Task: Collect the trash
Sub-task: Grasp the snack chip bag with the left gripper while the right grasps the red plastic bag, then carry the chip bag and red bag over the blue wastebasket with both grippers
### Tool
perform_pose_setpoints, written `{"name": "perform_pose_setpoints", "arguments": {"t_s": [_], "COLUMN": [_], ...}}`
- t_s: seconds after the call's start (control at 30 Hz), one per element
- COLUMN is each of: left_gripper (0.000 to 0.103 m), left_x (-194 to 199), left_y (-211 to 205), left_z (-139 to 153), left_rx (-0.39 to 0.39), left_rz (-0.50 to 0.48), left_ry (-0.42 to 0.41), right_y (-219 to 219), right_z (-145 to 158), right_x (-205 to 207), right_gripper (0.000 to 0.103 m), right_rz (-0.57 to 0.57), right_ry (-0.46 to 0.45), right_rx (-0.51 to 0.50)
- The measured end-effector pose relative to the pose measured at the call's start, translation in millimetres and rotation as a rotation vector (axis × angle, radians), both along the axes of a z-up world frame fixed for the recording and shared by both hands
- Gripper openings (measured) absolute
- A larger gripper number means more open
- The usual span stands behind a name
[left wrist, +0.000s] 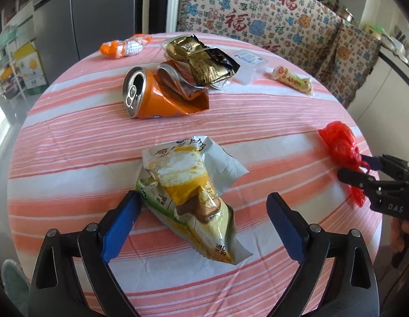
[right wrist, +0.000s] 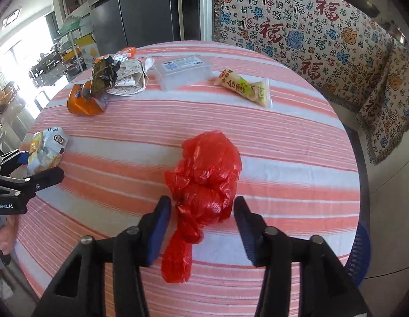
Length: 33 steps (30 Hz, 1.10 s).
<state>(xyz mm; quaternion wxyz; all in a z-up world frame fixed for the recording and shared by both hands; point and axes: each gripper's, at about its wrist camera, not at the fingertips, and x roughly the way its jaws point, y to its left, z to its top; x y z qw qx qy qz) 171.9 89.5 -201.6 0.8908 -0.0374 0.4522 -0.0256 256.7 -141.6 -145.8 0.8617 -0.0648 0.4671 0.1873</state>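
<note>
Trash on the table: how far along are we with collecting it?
Nothing looks collected yet; no bin shows. In hand: the left claw stands open around the yellow wrapper, and the right claw brackets the red bag, pads not pressing. Left on the table: orange can, gold wrapper, orange packet, clear box, snack pack.

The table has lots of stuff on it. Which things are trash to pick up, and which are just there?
Trash to collect:
- yellow snack wrapper
- red plastic bag
- crushed orange can
- gold wrapper
- orange-white wrapper
- small snack packet
- clear plastic box, probably

Just there:
- striped tablecloth
- patterned blanket
- fridge
</note>
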Motion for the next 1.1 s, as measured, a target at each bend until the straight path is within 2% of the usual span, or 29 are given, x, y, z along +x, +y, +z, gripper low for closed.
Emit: {"name": "perform_pose_setpoints", "arguments": {"t_s": [0.07,0.13,0.27,0.5,0.63,0.87,0.9,0.97,1.03,1.1], "left_gripper": [0.098,0.099,0.103,0.103,0.102,0.102,0.102,0.101,0.098,0.080], "left_x": [2.0,5.8,11.2,11.9,7.1,-12.3,-10.3,-5.4,-1.7,0.2], "left_y": [-4.9,-8.7,-5.0,-3.2,1.8,32.1,31.8,26.4,20.7,20.5], "left_z": [-3.0,-6.5,-8.5,-9.0,-3.8,21.1,21.1,19.1,16.9,15.6], "left_rx": [0.061,0.123,0.128,0.127,0.091,-0.084,-0.092,-0.058,-0.023,-0.024], "left_rz": [0.012,0.026,0.039,0.032,0.002,-0.032,-0.042,-0.051,-0.059,-0.053], "left_ry": [0.003,0.013,0.020,0.020,0.021,-0.044,-0.039,-0.025,-0.013,0.001], "right_y": [1.9,6.4,10.4,16.0,15.6,-6.4,-7.1,-7.9,-8.1,-6.5], "right_z": [-7.3,-11.6,-15.2,-17.2,-16.9,7.5,9.8,13.1,14.6,16.0], "right_x": [-1.1,-4.8,-5.4,9.7,14.2,12.8,13.5,16.6,22.0,27.0], "right_gripper": [0.065,0.072,0.081,0.087,0.088,0.085,0.085,0.085,0.085,0.085], "right_rz": [-0.011,-0.007,-0.018,-0.058,-0.056,-0.016,-0.006,0.006,0.004,0.004], "right_ry": [0.027,0.003,-0.020,-0.004,0.010,0.103,0.118,0.138,0.156,0.156], "right_rx": [0.016,-0.001,-0.008,-0.022,-0.022,0.028,0.020,0.004,-0.010,-0.023]}}
